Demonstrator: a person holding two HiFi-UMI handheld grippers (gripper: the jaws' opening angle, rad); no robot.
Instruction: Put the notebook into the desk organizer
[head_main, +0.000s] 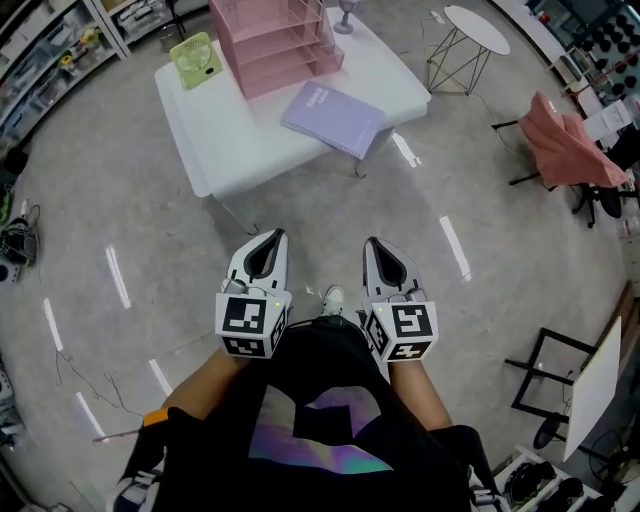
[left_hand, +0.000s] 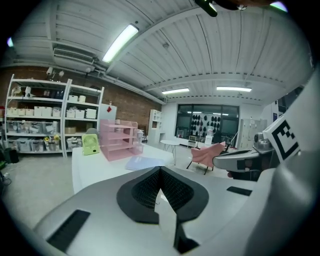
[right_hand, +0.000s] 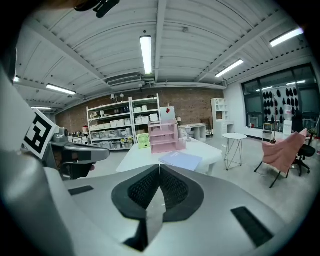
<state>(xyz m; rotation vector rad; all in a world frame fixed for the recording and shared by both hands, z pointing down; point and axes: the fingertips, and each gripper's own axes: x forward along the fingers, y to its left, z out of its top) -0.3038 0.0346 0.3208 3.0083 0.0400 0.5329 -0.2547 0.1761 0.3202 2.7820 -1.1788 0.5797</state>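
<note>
**Lavender notebook lies flat on the table; both grippers shut and empty, well short of it**

Green comes first from the left: one small desk fan (head_main: 196, 58) stands at the far left corner of the white table (head_main: 225, 150). Just to its right, along the far edge, stands one pink desk organizer (head_main: 275, 40), an open rack whose stacked tiers seem to face the notebook's side. That would let a flat thing slide in level. One notebook (head_main: 333, 118), lavender and closed, lies flat near the table's right edge, close to the organizer but not touching it and not yet in any tier. Its place so near the edge probably gives a jaw room to get under one side. At the far right corner stands what looks like one stemmed glass (head_main: 346, 15), too small to be sure.

Below the table there are two grippers, held side by side in front of the person's body, over the floor and well apart from the table. The left gripper (head_main: 274, 237) has its jaws pressed together with nothing between them. The right gripper (head_main: 373, 243) is the same: jaws together, empty. Both point toward the table, tilted slightly downward. With nothing in reach there is no cause to open them, so the task looks barely begun, with the approach and the grasp yet to do
</note>
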